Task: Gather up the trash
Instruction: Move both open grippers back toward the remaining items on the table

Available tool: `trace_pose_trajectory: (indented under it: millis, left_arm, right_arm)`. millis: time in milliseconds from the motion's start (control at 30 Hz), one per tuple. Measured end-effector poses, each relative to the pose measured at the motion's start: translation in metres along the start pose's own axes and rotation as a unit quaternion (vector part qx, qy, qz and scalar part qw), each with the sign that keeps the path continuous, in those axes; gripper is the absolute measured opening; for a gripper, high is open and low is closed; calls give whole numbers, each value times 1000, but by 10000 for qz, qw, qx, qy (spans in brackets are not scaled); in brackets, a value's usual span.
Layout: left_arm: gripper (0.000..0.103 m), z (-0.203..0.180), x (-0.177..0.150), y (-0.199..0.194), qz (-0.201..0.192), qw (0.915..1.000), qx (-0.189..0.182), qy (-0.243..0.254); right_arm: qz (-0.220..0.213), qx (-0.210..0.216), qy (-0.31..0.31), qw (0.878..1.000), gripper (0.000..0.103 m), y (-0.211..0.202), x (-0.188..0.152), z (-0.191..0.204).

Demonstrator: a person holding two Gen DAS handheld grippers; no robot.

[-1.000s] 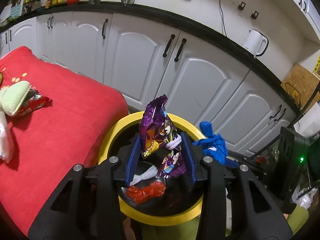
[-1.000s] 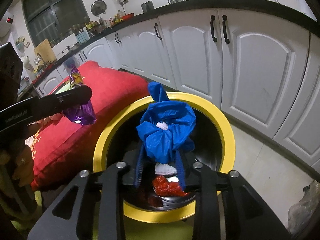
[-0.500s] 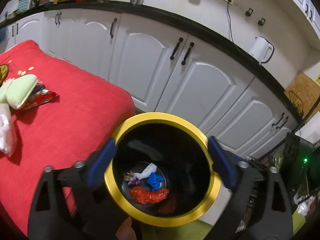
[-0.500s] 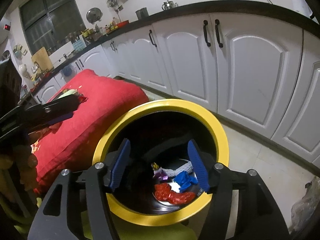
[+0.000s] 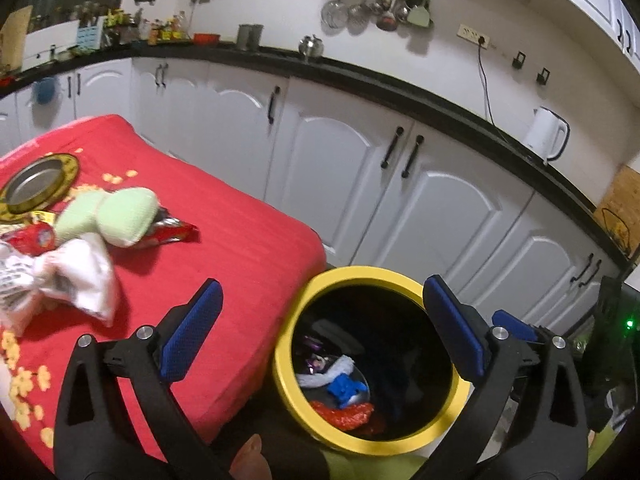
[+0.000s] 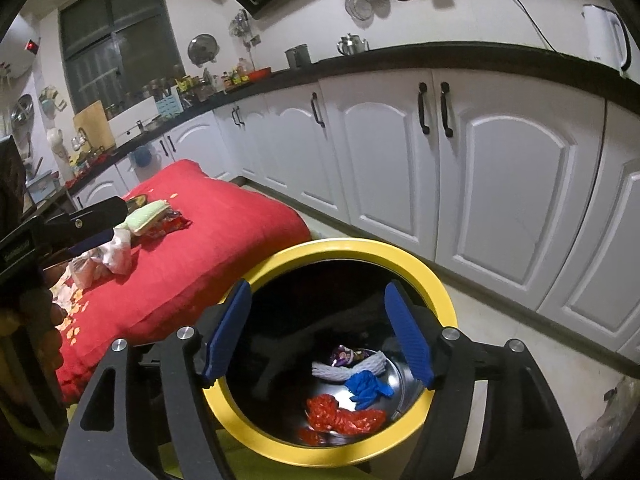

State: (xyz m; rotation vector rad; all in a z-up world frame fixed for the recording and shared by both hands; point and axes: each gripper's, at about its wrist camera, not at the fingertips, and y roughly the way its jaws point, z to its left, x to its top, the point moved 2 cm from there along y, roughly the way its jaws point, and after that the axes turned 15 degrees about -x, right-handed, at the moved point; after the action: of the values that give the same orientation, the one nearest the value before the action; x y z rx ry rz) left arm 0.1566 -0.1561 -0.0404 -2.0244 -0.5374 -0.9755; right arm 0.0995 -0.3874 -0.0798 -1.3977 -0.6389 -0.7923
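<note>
A yellow-rimmed bin (image 5: 360, 274) (image 6: 416, 264) stands beside a red-covered table (image 5: 248, 264) (image 6: 208, 240). At its bottom lie a blue glove (image 6: 366, 386) (image 5: 345, 387), a purple wrapper (image 6: 344, 356) (image 5: 314, 356), a white wad (image 6: 368, 366) and red plastic (image 6: 344, 418) (image 5: 344, 416). My left gripper (image 5: 324, 330) hangs open and empty over the table edge and the bin's left rim. My right gripper (image 6: 320, 336) is above the bin, jaws opening, nothing between them. On the table remain a green sponge (image 5: 124, 214) (image 6: 146, 214), a red packet (image 5: 172, 234), white crumpled wrappers (image 5: 76, 276).
White cabinets (image 5: 360, 184) (image 6: 500, 184) under a black counter run behind the bin. A white kettle (image 5: 548, 138) stands on the counter. A metal bowl (image 5: 34, 184) on a yellow plate sits at the table's far left. Pale floor (image 6: 516, 344) lies right of the bin.
Both grippers let go: the purple wrapper and the blue glove dropped into the bin. Both sets of jaws spread wide, and the left gripper rose and swung left toward the table.
</note>
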Motion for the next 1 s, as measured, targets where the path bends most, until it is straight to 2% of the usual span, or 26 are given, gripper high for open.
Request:
trace_pose_trajectory:
  millis: [433, 1000]
  left_arm:
    - [92, 20, 9, -44, -529, 9981, 309, -56]
    - [92, 71, 20, -98, -1037, 9906, 798, -399]
  right_arm:
    - [-257, 298, -297, 9988, 72, -19, 11, 38]
    - [-209, 1107, -978, 9888, 74, -24, 16, 124]
